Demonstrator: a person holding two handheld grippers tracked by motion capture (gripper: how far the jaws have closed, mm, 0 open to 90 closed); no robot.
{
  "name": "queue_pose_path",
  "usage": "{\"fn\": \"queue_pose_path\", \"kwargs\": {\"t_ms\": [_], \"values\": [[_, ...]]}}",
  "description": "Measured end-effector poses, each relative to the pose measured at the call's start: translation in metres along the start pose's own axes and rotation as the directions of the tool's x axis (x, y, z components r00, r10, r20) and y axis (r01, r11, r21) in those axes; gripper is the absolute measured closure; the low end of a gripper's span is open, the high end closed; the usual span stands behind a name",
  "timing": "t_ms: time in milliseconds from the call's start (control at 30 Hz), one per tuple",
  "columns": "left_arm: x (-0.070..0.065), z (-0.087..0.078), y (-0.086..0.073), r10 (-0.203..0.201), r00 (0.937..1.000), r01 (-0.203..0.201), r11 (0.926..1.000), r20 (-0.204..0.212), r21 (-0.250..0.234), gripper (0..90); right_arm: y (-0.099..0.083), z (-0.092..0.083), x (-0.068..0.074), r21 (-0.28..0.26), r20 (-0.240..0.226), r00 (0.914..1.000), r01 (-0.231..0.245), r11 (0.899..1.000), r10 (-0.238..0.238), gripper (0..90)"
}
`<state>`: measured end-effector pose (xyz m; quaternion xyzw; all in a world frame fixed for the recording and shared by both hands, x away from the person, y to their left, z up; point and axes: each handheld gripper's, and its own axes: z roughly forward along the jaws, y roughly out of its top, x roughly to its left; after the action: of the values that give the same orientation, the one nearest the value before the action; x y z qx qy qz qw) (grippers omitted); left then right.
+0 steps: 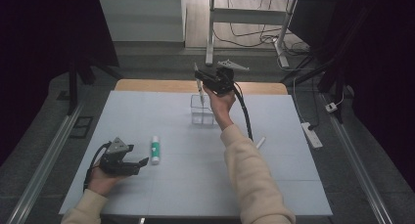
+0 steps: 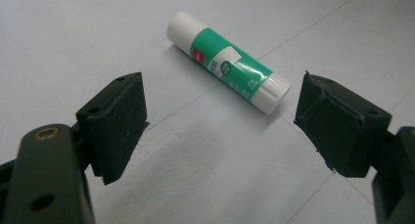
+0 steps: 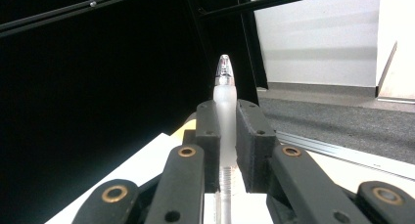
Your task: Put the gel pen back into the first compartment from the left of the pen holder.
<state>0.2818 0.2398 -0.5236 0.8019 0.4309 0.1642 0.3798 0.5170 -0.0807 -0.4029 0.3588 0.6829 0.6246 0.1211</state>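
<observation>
Left hand-held gripper (image 1: 142,163): rested low at the near left of the pale grey table (image 1: 171,185), jaws spread wide apart and holding nothing. In the left gripper view the green-and-white cylindrical glue stick (image 2: 226,62) lay flat on the table just beyond the open jaws, apart from both pads.

Right hand-held gripper (image 1: 198,79): raised above the far middle of the table, jaws clamped on a clear frosted plastic pen (image 3: 224,104), its tip standing past the pads.

Clear square-sided plastic holder (image 1: 202,110): stood upright below the raised gripper.

Small white stick-shaped object (image 1: 260,142): lay at the right, beside the cream sleeve (image 1: 249,175).
</observation>
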Motion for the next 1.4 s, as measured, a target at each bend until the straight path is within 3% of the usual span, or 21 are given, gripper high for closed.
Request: {"fn": "queue_pose_path", "kwargs": {"t_ms": [167,733,800,933,1400], "values": [[-0.003,0.002,0.001,0.014,0.9999,-0.014,0.9999,-0.001,0.008,19.6,-0.003,0.004,0.000,-0.002,0.007,1.0000,0.004,1.000,-0.004,79.9],[-0.002,-0.002,0.000,0.005,1.0000,-0.005,1.0000,-0.007,0.005,19.6,-0.015,0.017,-0.008,0.017,0.014,0.9999,-0.004,1.000,0.004,79.0],[-0.001,-0.001,0.000,0.006,1.0000,-0.006,1.0000,-0.007,0.006,19.5,-0.017,0.018,-0.009,0.029,0.020,0.9998,-0.003,1.000,0.002,69.6],[-0.001,-0.002,0.000,0.006,0.9999,-0.006,1.0000,-0.009,0.005,19.5,-0.018,0.015,-0.008,0.060,0.041,0.9990,0.017,0.998,-0.019,61.6],[-0.002,-0.001,0.000,0.009,0.9999,-0.009,0.9999,-0.011,0.009,19.6,-0.019,-0.004,-0.007,0.140,0.030,0.9966,0.072,0.988,-0.076,56.2]]}}
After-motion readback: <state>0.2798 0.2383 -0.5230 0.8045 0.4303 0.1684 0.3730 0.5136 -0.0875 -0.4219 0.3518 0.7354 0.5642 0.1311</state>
